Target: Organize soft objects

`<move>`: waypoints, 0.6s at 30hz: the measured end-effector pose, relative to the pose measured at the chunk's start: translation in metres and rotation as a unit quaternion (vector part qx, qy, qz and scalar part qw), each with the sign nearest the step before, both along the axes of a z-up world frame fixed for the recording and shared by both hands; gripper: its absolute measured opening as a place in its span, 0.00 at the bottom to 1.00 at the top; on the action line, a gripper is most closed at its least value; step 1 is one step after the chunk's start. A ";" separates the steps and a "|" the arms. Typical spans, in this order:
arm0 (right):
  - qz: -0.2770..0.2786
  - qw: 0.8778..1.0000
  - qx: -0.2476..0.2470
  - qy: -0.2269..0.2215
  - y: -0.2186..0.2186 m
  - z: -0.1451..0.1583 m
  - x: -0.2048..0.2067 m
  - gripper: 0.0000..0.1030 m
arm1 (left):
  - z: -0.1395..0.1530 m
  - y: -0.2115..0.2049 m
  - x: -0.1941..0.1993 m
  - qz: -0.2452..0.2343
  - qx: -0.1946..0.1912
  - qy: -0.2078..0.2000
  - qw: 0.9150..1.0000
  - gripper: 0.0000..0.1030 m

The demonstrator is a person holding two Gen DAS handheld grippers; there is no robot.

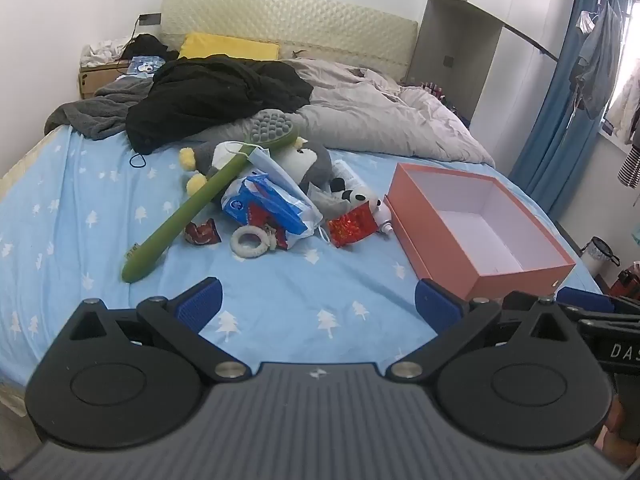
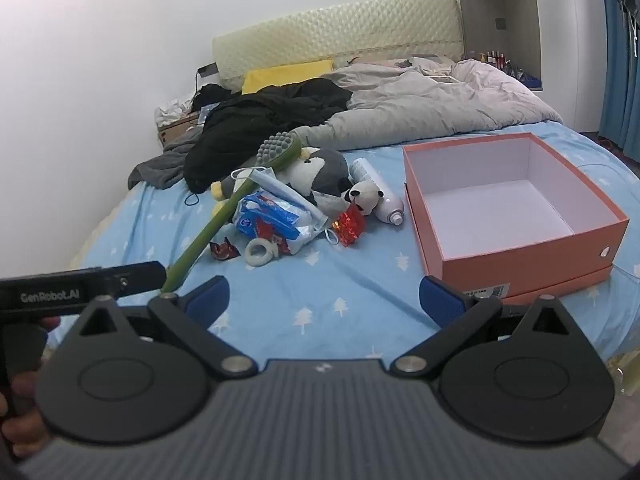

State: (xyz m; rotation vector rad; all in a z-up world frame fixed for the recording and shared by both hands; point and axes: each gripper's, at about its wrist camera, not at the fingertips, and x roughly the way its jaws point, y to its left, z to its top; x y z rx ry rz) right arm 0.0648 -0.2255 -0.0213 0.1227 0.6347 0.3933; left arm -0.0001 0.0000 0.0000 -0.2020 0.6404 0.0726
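A heap of items lies mid-bed on the blue sheet (image 1: 280,280): a grey penguin plush (image 1: 308,160) (image 2: 320,168), a small panda plush (image 1: 360,196) (image 2: 366,196), a long green brush (image 1: 192,208) (image 2: 216,224), a blue-and-white packet (image 1: 268,204) (image 2: 276,220), a white ring (image 1: 250,242) (image 2: 260,252), red wrappers (image 1: 352,226) (image 2: 350,224) and a white spray can (image 2: 380,192). An open orange box (image 1: 476,224) (image 2: 516,208) stands empty to the right. My left gripper (image 1: 318,306) and right gripper (image 2: 324,300) both hover open, short of the heap, holding nothing.
A black garment (image 1: 216,96) (image 2: 264,120), a grey blanket (image 1: 96,112) and a pale duvet (image 1: 380,116) (image 2: 432,104) cover the far half of the bed. A yellow pillow (image 1: 228,46) leans on the headboard. Blue curtains (image 1: 560,92) hang at the right.
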 end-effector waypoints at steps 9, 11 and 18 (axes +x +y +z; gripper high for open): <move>0.002 1.000 -0.003 0.000 0.003 0.001 -0.001 1.00 | -0.003 0.001 0.003 0.002 0.000 0.000 1.000 1.00; 0.001 1.000 -0.003 0.000 0.004 0.002 -0.001 1.00 | -0.002 0.002 0.003 0.004 -0.003 0.000 1.000 1.00; 0.005 1.000 0.000 0.001 0.003 -0.002 -0.001 1.00 | -0.003 0.000 0.000 0.004 0.000 0.000 1.000 1.00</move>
